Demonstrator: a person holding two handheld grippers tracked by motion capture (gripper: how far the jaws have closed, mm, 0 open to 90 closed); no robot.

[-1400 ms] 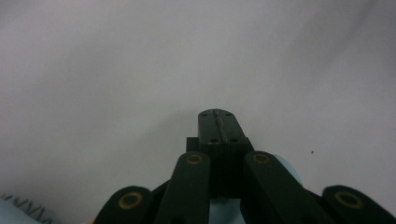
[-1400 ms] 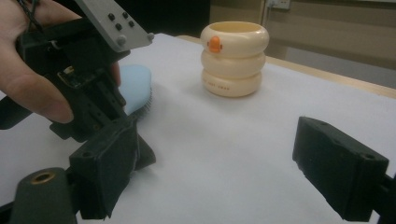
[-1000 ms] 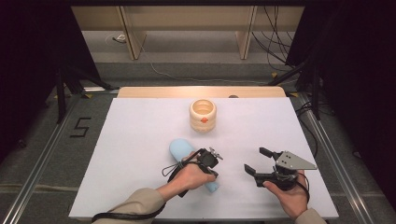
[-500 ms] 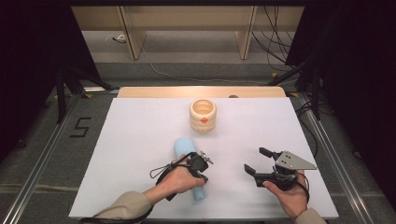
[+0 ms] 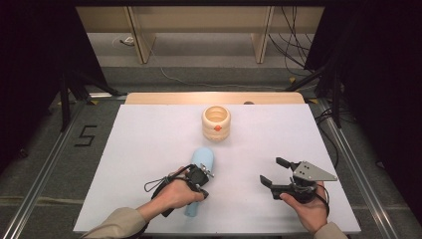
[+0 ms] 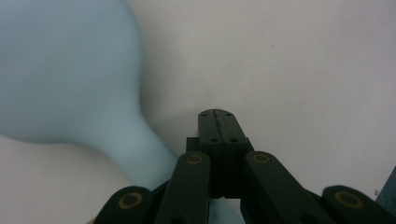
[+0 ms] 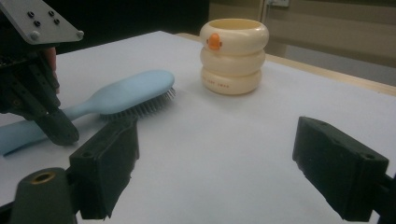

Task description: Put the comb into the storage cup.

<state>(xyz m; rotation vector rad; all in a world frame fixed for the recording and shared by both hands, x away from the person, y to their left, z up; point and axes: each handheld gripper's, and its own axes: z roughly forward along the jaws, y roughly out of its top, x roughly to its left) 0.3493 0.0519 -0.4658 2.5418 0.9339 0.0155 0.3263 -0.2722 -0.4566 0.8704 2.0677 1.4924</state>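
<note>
Worktop [image 5: 149, 149]: white sheet, bare across the left half and the far right corner.
Obstacle, centre rear: cream ringed cup [image 5: 216, 123], upright, well apart from both hands.
Obstacle, front centre: blue hairbrush [image 5: 203, 164] lying bristles down, handle towards the person; left gripper [image 5: 199, 177] stands over its handle, jaws together.
Gap: open sheet between hairbrush and right gripper [image 5: 272, 172], passable up to the cup.
Right gripper: jaws spread wide, nothing between them.
</note>
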